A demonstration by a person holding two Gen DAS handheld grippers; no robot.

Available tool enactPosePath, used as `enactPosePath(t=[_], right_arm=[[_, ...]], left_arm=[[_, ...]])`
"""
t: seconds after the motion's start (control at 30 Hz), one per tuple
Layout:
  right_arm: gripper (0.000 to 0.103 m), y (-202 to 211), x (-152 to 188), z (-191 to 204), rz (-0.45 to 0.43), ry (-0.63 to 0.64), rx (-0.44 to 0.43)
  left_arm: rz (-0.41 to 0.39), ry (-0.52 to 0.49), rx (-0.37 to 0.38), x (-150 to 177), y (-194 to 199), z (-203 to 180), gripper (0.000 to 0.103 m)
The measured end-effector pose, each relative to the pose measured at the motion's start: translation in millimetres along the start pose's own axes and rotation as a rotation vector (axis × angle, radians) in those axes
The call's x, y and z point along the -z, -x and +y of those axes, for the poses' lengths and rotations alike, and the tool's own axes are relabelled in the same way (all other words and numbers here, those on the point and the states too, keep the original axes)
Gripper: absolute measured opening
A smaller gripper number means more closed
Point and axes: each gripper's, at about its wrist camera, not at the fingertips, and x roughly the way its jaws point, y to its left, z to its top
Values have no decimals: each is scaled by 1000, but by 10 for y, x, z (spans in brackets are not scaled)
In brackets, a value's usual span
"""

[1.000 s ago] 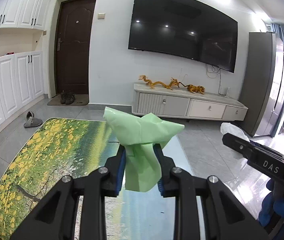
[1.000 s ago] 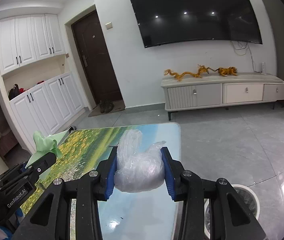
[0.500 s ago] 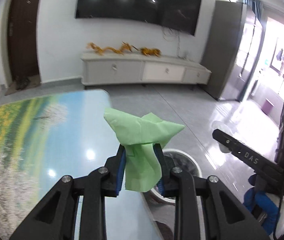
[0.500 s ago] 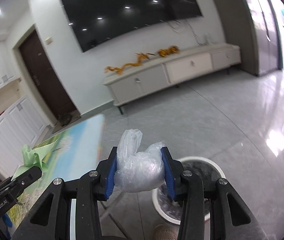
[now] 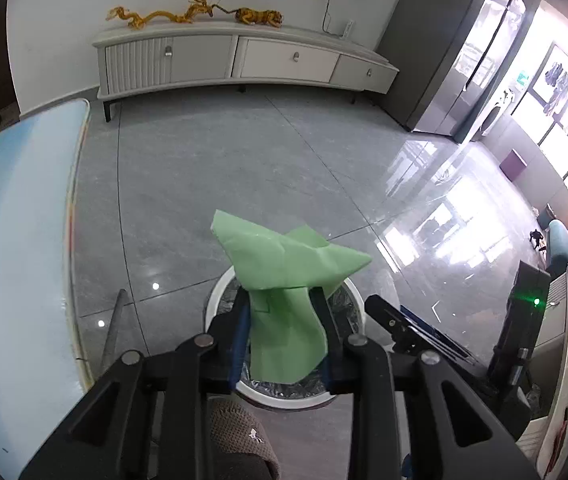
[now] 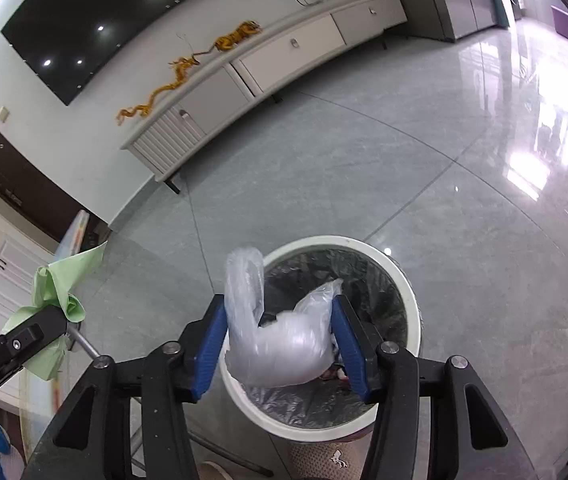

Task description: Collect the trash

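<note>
Green paper [image 5: 284, 276], crumpled and feather-light, sits pinched in our left gripper [image 5: 284, 336] at lower centre, over the white bin [image 5: 219, 292]. Our right gripper [image 6: 279, 332] has just been opening; the soft, slippery clear plastic bag [image 6: 275, 340] sits between its blue pads, above the bin's black liner [image 6: 364, 276], and whether the pads still press we cannot tell. Both scraps need a hold on their bunched middle. What already lies in the bin is mostly hidden.
</note>
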Motion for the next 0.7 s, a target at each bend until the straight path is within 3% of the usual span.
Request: enactPosePath(t=[0.17, 0.23, 0.27, 0.47, 0.7], right_arm=[[63, -88, 60, -171, 28, -32, 19], [64, -106, 47, -215, 33, -40, 27], [65, -102, 52, -225, 34, -45, 30], [65, -96, 26, -217, 38, -29, 26], [65, 79, 32, 4, 0, 26, 27]], left_arm=[[59, 36, 48, -43, -290, 22, 31], [67, 45, 64, -50, -331, 31, 48], [65, 50, 66, -54, -341, 33, 50], [52, 66, 70, -98, -280, 70, 51], [-43, 79, 12, -121, 67, 225, 55]])
